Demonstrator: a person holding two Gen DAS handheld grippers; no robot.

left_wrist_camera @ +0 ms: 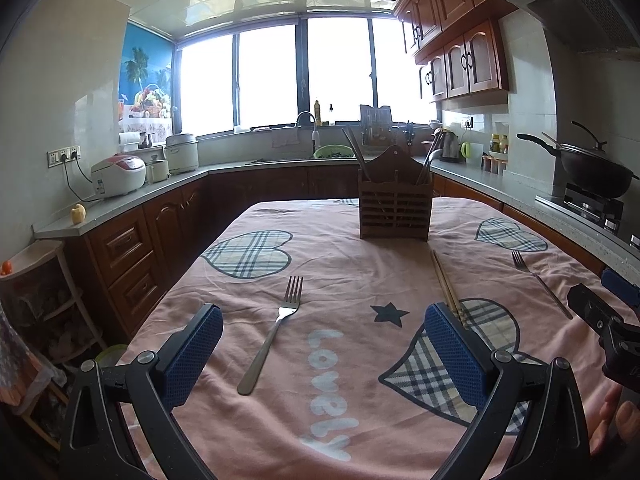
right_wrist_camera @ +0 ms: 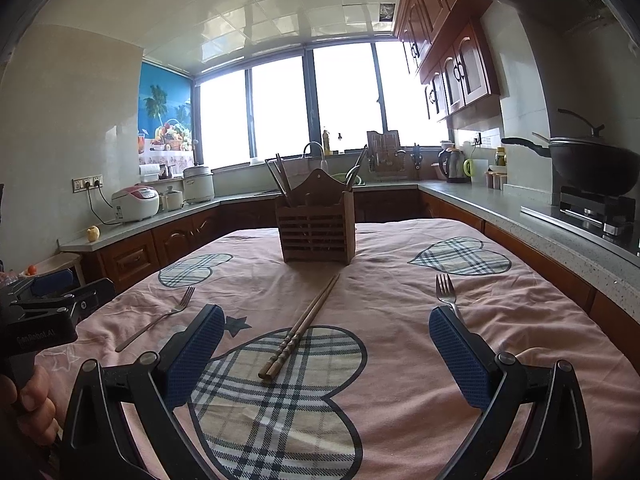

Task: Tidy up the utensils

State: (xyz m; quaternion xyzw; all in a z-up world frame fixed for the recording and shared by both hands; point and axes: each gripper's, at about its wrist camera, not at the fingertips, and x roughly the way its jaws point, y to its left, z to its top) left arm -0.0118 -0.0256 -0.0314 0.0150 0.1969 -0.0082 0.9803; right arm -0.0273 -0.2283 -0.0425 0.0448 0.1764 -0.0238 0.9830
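**A:** Steel fork (left_wrist_camera: 276, 330) lies dead ahead of the left hand-held gripper (left_wrist_camera: 322, 354), between its two spread blue pads (left_wrist_camera: 192, 354). Nothing pinched.

**B:** Axis?

**A:** Handle end nearest the gripper, tines pointing away toward the wooden holder (left_wrist_camera: 394, 204), tilted a little to the right. So the long axis runs roughly along the gripper's line of sight, not across the jaws.

**B:** And the right one?

**A:** Right hand-held gripper (right_wrist_camera: 326, 356) is also spread wide and empty. The pair of wooden chopsticks (right_wrist_camera: 302, 330) lies between its pads (right_wrist_camera: 196, 356), thick ends near, tips angled away and right toward the holder. Second fork (right_wrist_camera: 447, 291) sits just beyond its right pad, handle partly hidden behind it.

**B:** Who's nearer to what?

**A:** Left is nearer the first fork. Right is nearer the chopsticks and the second fork. All three lie flat on the pink cloth of the table (right_wrist_camera: 540, 320), well apart from each other. Holder stands upright at the far end of the table, already with some chopsticks and what looks like a ladle in it.

**B:** Next move?

**A:** My guess: either side drops straight down onto what's under it. Handles lie along the approach, so the jaws close across the thin width. Low flat metal on soft cloth, so the fork could slip.
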